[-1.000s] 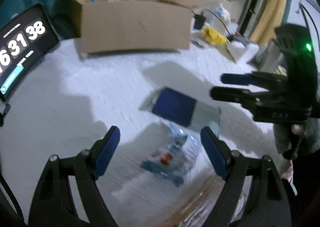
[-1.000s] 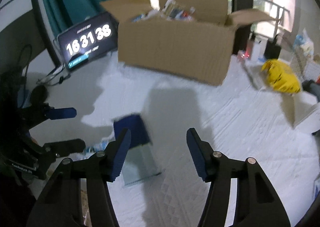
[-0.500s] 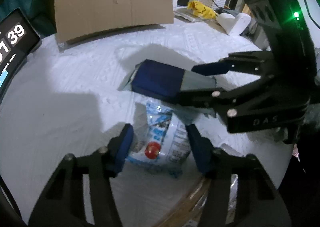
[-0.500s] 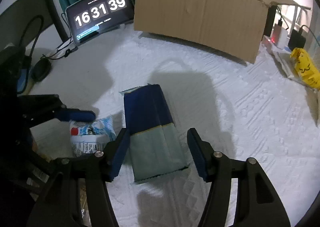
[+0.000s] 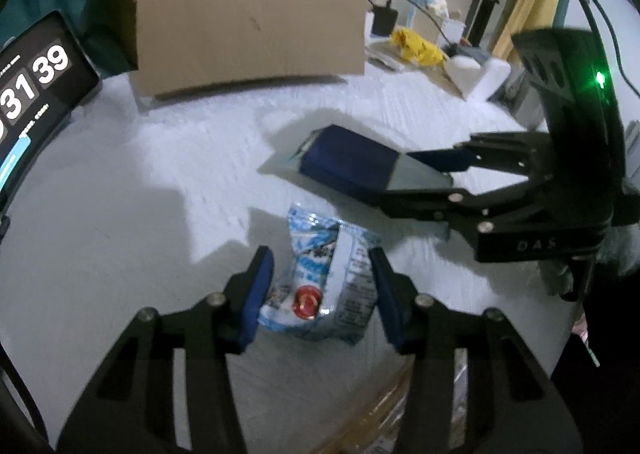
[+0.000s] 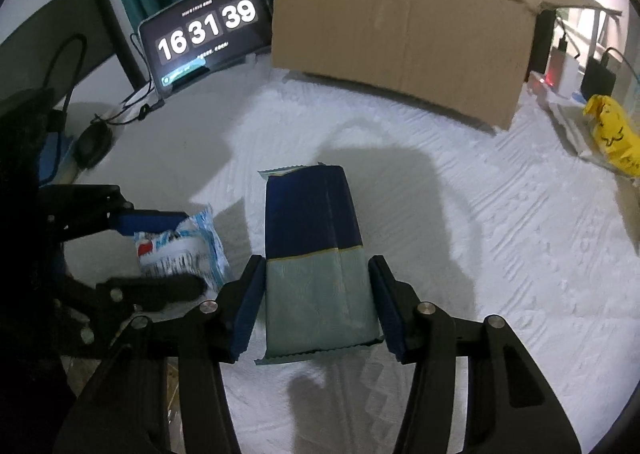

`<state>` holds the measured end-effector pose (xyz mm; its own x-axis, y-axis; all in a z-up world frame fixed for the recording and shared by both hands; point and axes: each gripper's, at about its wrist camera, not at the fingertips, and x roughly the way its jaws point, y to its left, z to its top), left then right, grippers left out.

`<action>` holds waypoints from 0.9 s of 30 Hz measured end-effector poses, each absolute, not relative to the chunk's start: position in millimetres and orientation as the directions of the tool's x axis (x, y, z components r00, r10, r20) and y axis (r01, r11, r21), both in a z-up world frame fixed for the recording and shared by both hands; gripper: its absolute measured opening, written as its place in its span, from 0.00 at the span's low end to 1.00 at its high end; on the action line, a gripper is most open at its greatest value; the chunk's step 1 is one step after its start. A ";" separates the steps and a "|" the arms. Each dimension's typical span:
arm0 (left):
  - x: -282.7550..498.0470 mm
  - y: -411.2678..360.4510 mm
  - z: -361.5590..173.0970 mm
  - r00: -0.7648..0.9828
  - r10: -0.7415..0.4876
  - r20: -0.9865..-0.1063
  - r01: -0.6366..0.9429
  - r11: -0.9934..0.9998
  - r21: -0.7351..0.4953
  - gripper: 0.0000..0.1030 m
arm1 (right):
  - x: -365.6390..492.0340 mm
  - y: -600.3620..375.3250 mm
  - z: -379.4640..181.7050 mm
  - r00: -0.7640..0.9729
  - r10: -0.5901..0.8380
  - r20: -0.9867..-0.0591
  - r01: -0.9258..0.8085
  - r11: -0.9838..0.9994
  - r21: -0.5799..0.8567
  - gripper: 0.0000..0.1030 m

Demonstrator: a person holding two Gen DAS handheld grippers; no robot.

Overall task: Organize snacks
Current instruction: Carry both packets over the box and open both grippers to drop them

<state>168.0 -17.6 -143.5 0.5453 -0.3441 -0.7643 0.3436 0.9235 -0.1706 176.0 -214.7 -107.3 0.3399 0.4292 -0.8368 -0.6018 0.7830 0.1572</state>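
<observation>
Both tools now closed on packets — cardboard box (image 6: 400, 46) snack-filled.

black tongs (image 5: 320, 294), blue pads (image 5: 256, 290), silver screws

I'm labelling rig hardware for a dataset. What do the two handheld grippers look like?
Both the left gripper and the right gripper are matte black linkage frames with silver screws and dark blue padded fingers. Seen from the left wrist, the right gripper's body shows a green light, faint "DAS" lettering and a black cable.
</observation>
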 end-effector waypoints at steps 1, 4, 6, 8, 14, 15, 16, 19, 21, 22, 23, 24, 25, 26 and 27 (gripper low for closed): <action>168.7 -15.4 -138.7 0.562 -0.353 -0.748 0.341 0.923 -0.180 0.49 | 177.3 -217.1 -103.5 0.348 0.430 -0.833 -0.599 0.785 0.155 0.54; 173.9 -11.6 -128.1 0.590 -0.356 -0.725 0.327 0.926 -0.189 0.49 | 182.9 -225.7 -91.1 0.375 0.432 -0.820 -0.588 0.795 0.150 0.54; 177.8 -8.5 -121.9 0.602 -0.362 -0.712 0.321 0.926 -0.200 0.49 | 188.1 -232.5 -82.2 0.398 0.433 -0.809 -0.575 0.805 0.148 0.54; 183.2 -7.4 -115.7 0.611 -0.366 -0.701 0.316 0.926 -0.208 0.49 | 193.2 -238.8 -72.9 0.420 0.433 -0.798 -0.565 0.813 0.143 0.54; 199.2 -6.0 -96.1 0.642 -0.376 -0.669 0.315 0.924 -0.217 0.49 | 209.7 -254.5 -45.6 0.481 0.430 -0.764 -0.540 0.832 0.128 0.54; 202.3 -5.5 -91.6 0.648 -0.377 -0.662 0.315 0.924 -0.217 0.49 | 212.6 -256.4 -41.8 0.490 0.429 -0.759 -0.537 0.834 0.125 0.54; 205.2 -6.6 -87.7 0.654 -0.376 -0.657 0.315 0.924 -0.215 0.49 | 215.7 -259.3 -37.4 0.500 0.428 -0.753 -0.533 0.837 0.122 0.54; 213.0 -5.8 -76.2 0.671 -0.379 -0.637 0.318 0.924 -0.214 0.49 | 225.6 -265.3 -26.4 0.525 0.426 -0.737 -0.522 0.845 0.117 0.54; 218.0 -6.8 -69.1 0.680 -0.379 -0.627 0.319 0.924 -0.212 0.49 | 231.9 -269.3 -20.7 0.541 0.425 -0.726 -0.515 0.850 0.114 0.54; 222.1 -7.4 -64.5 0.688 -0.378 -0.620 0.320 0.924 -0.209 0.49 | 234.9 -271.3 -17.7 0.548 0.425 -0.720 -0.511 0.852 0.113 0.54; 224.5 -7.6 -61.7 0.692 -0.379 -0.614 0.321 0.924 -0.208 0.49 | 238.5 -273.5 -14.4 0.557 0.424 -0.714 -0.507 0.855 0.112 0.54; 228.1 -8.1 -58.0 0.696 -0.381 -0.609 0.323 0.923 -0.208 0.49 | 242.0 -275.8 -10.9 0.566 0.423 -0.708 -0.503 0.857 0.111 0.54; 232.1 -8.6 -54.0 0.700 -0.382 -0.604 0.325 0.923 -0.207 0.49 | 244.2 -276.9 -9.2 0.571 0.423 -0.703 -0.501 0.859 0.110 0.54; 236.3 -9.7 -49.3 0.707 -0.381 -0.596 0.327 0.923 -0.202 0.49 | 247.2 -278.6 -5.7 0.579 0.422 -0.697 -0.498 0.860 0.107 0.54; 239.7 -10.4 -45.0 0.715 -0.378 -0.588 0.328 0.924 -0.196 0.49 | 249.3 -279.2 -2.4 0.587 0.420 -0.692 -0.495 0.862 0.104 0.54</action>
